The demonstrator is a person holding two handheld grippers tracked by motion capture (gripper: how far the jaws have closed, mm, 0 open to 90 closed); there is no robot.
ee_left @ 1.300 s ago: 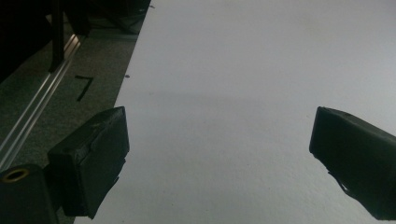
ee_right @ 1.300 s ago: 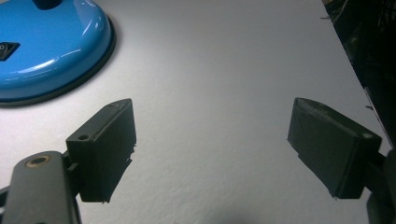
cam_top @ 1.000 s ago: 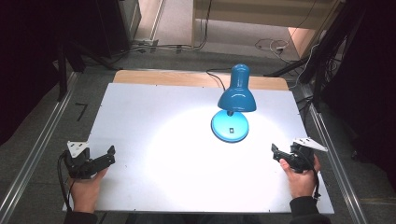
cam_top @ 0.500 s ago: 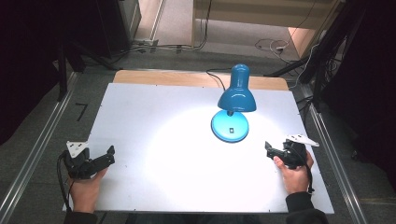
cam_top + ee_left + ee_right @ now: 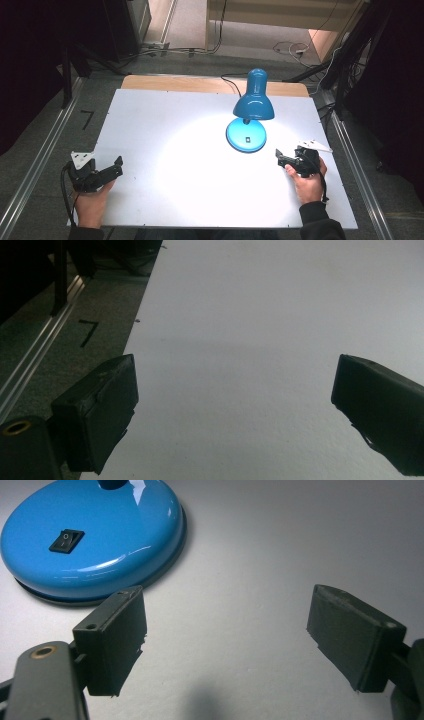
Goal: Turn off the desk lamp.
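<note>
Blue lamp [image 5: 250, 112] sits lit, far right of table [image 5: 165, 120]; rocker switch [image 5: 66, 540] on its base. Right gripper [image 5: 281, 159] just near-right of base, jaws wide, empty. Left gripper [image 5: 114, 169] near-left, wide, empty. Approach switch w/ one jaw tip, press gently.

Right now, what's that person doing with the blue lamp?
A person holds a hand-held gripper in each hand at a white table. The right hand-held gripper is open, empty and close to the round base of the lit blue lamp, near its black switch. The left hand-held gripper, also open, sits far away.
</note>
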